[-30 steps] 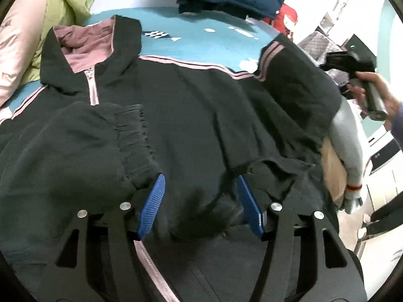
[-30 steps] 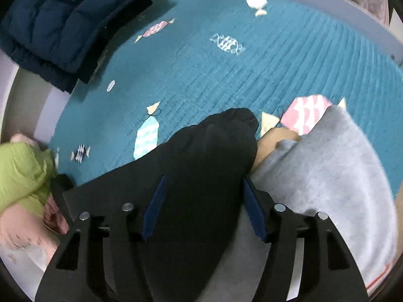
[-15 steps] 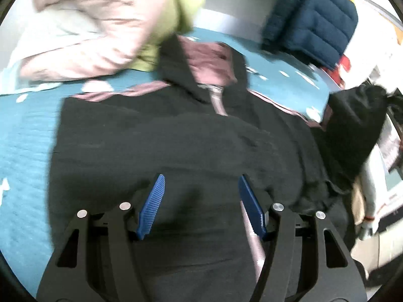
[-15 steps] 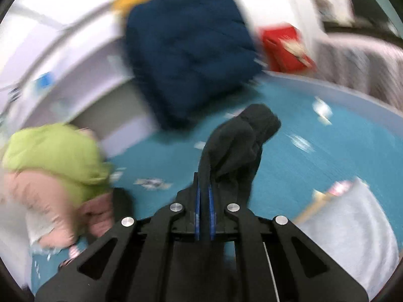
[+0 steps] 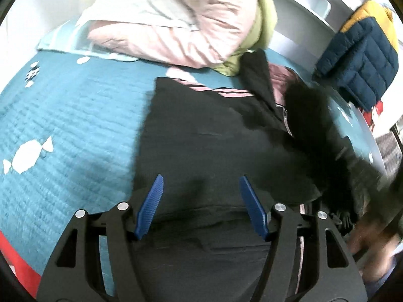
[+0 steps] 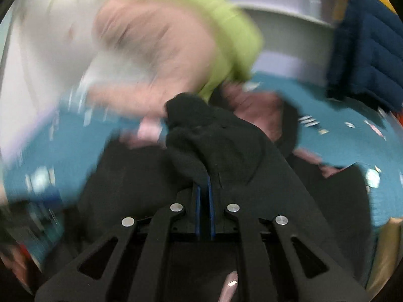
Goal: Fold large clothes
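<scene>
A black zip jacket with pink stripes and a pink-lined hood lies flat on a teal bedspread. My left gripper hovers over the jacket's lower left part. Its jaws are opening, and no cloth is pinched between the blue pads. My right gripper is shut on the black sleeve, whose cuff bunches above the pads. It holds the sleeve over the jacket's body, near the hood. In the left wrist view that sleeve is a dark blur over the zip.
A pile of pink and lime-green clothes lies just behind the hood. A navy and yellow puffer jacket hangs at the back right. A person's hand shows at the lower right. A red edge borders the bedspread on the left.
My right gripper shut on the black sleeve, lifted it off the bedspread and swung it over the jacket towards the hood. My left gripper moved to the jacket's left side, jaws still apart.
</scene>
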### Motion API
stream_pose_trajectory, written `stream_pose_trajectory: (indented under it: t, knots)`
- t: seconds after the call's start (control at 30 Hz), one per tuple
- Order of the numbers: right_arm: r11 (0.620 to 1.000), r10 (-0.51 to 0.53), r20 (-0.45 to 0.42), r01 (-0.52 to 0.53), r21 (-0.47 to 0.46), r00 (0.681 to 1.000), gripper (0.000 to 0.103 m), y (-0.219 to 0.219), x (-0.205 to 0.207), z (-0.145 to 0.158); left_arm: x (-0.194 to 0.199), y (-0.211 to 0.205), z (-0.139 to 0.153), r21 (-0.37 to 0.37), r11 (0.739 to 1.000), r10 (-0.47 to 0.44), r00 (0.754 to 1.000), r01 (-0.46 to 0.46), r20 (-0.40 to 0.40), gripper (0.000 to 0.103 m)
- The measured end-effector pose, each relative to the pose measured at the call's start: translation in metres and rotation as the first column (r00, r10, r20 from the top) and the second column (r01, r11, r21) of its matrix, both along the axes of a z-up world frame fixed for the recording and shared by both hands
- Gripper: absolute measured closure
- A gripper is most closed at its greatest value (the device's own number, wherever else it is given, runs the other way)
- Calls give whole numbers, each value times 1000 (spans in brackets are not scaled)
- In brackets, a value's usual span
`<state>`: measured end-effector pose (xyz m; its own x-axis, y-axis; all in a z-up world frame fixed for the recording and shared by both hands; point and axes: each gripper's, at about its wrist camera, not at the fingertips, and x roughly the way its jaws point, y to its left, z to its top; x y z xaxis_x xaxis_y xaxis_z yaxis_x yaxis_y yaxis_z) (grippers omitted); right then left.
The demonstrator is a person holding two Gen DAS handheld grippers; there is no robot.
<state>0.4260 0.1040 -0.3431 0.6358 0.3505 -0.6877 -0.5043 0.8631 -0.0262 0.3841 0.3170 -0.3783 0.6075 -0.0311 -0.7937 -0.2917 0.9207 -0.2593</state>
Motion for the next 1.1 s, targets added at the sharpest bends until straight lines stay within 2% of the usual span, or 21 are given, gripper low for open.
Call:
stream_pose_trajectory:
  t: [0.07,0.13,0.23,0.27,0.4,0.47,0.5,0.63,0.77,0.83,0.9,0.97,1.03,1.1]
  knots:
    - [992,53,-36,-57,-110,998,97,21,-17,-38,-7,12,-2,-9,1000,23,1000,-23,-5,38]
    - [968,85,-45,-93,-233,995,94,37,-25,-72,-11,19,-4,-17,999,34,999,-34,-5,38]
    - [956,94,-5,-92,-277,996,91,42,-28,-79,-16,24,-3,-31,998,50,999,-50,0,38]
    - [958,82,-20,-84,-274,996,90,41,-25,-75,-16,25,-2,-35,998,51,999,-51,0,38]
    - [984,52,-90,-67,-168,995,80,33,-22,-54,-14,18,9,-50,998,39,999,-38,17,38]
    - [997,57,-139,-65,-49,989,59,17,-19,-37,-10,7,19,-49,999,14,999,-12,44,35]
    - [998,62,-152,-59,18,986,43,10,-21,-29,-8,3,21,-50,999,6,999,-4,50,34]
    - [981,93,-177,-60,183,980,42,-15,-29,2,11,-26,36,-56,997,-49,996,54,79,34]
    - [966,20,-155,21,257,988,42,-62,-29,26,37,-60,46,-69,987,-136,986,143,99,34]
    - [965,-60,-163,99,242,985,42,-90,-23,30,56,-83,42,-44,978,-199,976,203,82,34]
    - [957,-146,-193,187,219,970,42,-119,-13,30,71,-99,38,-59,971,-230,971,234,64,34]
    - [945,-197,-216,244,217,956,42,-143,-6,34,83,-117,37,-75,962,-259,964,264,64,34]
    - [934,-251,-203,292,204,946,42,-162,-3,37,91,-134,36,-89,950,-293,953,300,82,34]
    - [913,-287,-213,334,236,934,42,-184,-3,35,98,-149,31,-76,942,-323,944,328,71,34]
